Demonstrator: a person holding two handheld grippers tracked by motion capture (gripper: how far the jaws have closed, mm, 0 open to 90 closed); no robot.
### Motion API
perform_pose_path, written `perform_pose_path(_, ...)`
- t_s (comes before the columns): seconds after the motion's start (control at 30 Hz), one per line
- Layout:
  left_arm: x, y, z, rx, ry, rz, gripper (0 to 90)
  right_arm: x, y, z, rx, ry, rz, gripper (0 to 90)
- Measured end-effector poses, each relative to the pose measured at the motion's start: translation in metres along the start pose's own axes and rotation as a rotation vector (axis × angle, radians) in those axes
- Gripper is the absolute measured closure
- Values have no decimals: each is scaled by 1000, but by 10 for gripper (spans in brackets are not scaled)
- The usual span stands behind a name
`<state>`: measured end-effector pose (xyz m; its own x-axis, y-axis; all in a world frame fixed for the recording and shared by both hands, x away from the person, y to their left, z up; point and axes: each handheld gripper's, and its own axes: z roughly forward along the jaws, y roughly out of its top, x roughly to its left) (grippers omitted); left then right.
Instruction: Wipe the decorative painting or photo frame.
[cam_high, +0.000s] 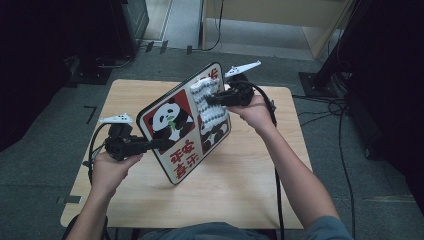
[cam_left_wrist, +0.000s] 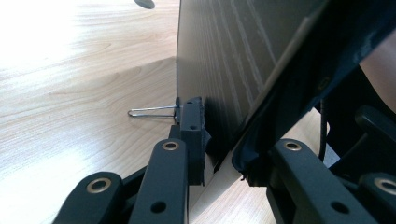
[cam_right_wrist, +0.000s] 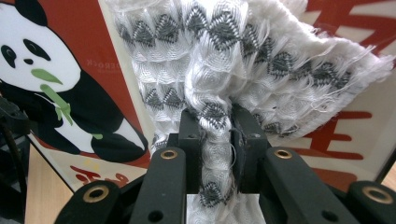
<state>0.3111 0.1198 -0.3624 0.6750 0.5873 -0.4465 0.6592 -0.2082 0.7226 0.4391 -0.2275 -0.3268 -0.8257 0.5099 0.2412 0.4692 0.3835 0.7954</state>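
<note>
A panda sign board (cam_high: 172, 125), red and white with red characters, stands tilted on edge above the wooden table (cam_high: 240, 185). My left gripper (cam_high: 155, 144) is shut on its left edge. In the left gripper view the board (cam_left_wrist: 219, 56) runs edge-on between the pads, and a wire clip handle (cam_left_wrist: 152, 111) sticks out beside the left pad (cam_left_wrist: 191, 126). My right gripper (cam_high: 210, 99) is shut on a white cloth (cam_high: 205, 107) with a grey diamond pattern. The bunched cloth (cam_right_wrist: 215, 126) lies against the board's printed face (cam_right_wrist: 56, 93).
Below the board the table top is bare wood, and its front edge is near the person's body. Both forearms reach in from the bottom. Cables (cam_high: 325, 107) lie on the dark floor at the right, and furniture stands behind the table.
</note>
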Motion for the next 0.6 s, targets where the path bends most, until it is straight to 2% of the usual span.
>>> perform_pose_path(0.6,0,0,0,-2,-4,-2,748,-3,-20,7,13,14,23,773)
